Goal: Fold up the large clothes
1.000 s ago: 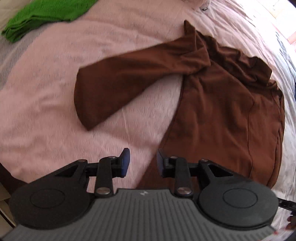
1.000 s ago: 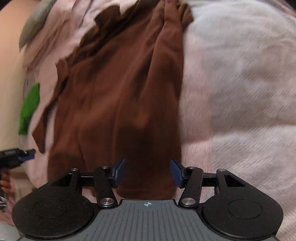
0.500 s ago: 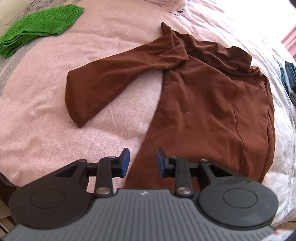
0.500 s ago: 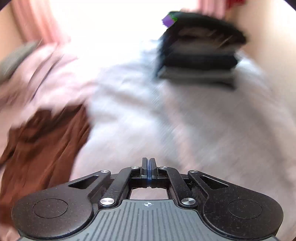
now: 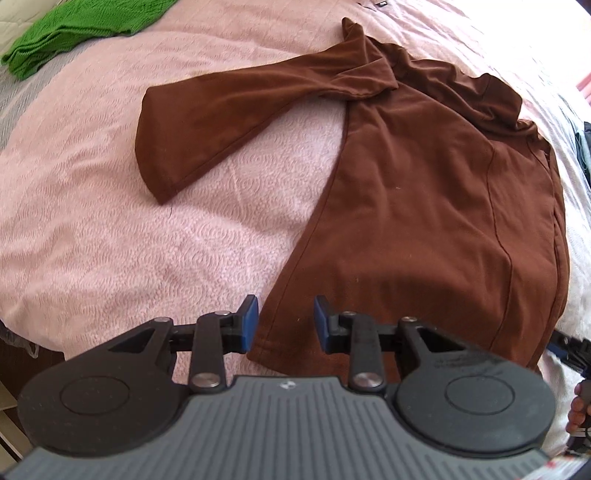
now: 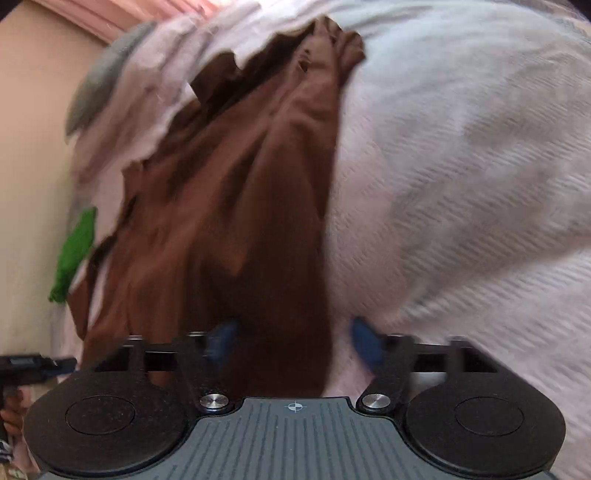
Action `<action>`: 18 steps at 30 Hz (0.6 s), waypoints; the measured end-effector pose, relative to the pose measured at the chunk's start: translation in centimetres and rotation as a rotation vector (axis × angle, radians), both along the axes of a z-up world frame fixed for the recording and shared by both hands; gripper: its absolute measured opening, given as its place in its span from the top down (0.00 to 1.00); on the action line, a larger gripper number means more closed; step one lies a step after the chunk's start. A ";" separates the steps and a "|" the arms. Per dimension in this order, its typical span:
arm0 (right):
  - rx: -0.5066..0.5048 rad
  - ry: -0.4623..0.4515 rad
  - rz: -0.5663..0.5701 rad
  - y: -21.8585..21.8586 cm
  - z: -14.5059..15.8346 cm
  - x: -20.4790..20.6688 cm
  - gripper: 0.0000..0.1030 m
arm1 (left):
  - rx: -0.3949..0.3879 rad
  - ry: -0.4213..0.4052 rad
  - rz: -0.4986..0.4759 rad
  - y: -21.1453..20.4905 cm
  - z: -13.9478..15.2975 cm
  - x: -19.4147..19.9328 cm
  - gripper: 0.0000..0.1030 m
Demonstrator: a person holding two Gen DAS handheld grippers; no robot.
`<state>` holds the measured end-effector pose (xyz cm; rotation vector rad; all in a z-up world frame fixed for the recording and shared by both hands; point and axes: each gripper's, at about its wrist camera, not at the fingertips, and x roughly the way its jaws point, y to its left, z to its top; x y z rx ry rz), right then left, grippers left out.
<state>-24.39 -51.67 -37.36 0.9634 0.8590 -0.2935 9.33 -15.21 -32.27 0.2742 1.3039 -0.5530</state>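
A brown long-sleeved garment lies spread on the pink bedspread, one sleeve stretched out to the left. My left gripper is open, and the near left corner of the hem lies between its blue pads. The right wrist view is blurred by motion. There the same brown garment runs away from me, and my right gripper is open over the near right part of its hem. Nothing is held.
A folded green knit lies at the bed's far left corner. Dark clothes show at the right edge. A hand with the right gripper is beside the bed's near edge. The bed drops off at lower left.
Half a second ago the right gripper was shut and faced a stack of folded clothes; now it is open over the brown hem. The left gripper shifted slightly toward the hem corner.
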 end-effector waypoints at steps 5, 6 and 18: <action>-0.191 0.028 0.073 -4.3 5.8 -1.0 1.00 | -0.006 -0.017 -0.029 -0.1 0.3 -0.3 0.73; -0.252 0.042 0.040 -6.2 7.6 -2.3 1.00 | -0.012 -0.029 -0.042 -0.1 0.6 -0.3 0.73; -0.497 0.340 -0.412 -21.0 9.6 -9.3 0.54 | -0.065 -0.005 -0.107 0.4 -0.4 -0.3 0.51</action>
